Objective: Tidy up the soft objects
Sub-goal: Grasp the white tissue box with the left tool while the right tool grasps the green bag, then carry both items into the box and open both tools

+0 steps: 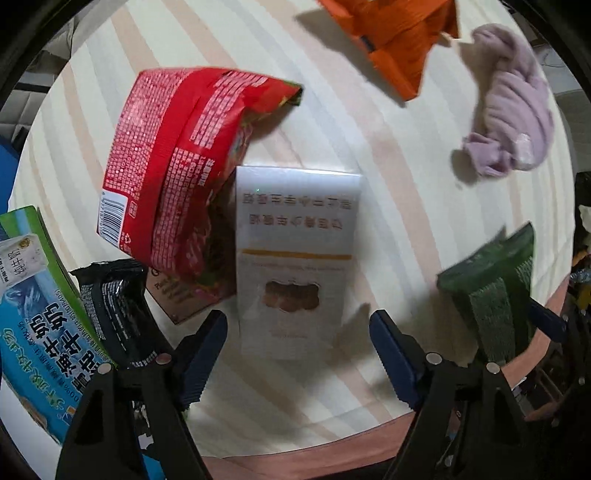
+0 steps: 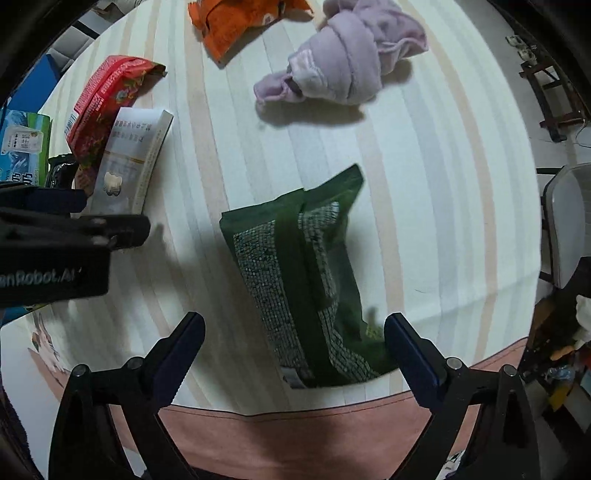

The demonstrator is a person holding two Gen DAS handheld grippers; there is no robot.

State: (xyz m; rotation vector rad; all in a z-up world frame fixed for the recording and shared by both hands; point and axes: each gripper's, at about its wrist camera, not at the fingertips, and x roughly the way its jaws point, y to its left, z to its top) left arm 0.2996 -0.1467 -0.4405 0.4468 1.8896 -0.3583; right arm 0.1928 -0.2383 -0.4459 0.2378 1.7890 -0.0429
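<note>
My left gripper (image 1: 297, 332) is open and empty, its fingers either side of the near end of a white pouch (image 1: 295, 254) that lies flat on the striped cloth. A red snack bag (image 1: 177, 166) leans over the pouch's left edge. My right gripper (image 2: 293, 339) is open and empty, with a green bag (image 2: 303, 284) lying between its fingers. A lilac cloth bundle (image 2: 343, 66) and an orange bag (image 2: 240, 22) lie at the far side. The left gripper shows in the right wrist view (image 2: 74, 229) at the left.
A black packet (image 1: 110, 310) and a blue-green milk carton box (image 1: 40, 314) sit at the left edge of the table (image 1: 369, 147). A brown card (image 1: 177, 299) lies under the red bag. The table's front edge has a pink border (image 2: 295, 435). A chair (image 2: 569, 221) stands to the right.
</note>
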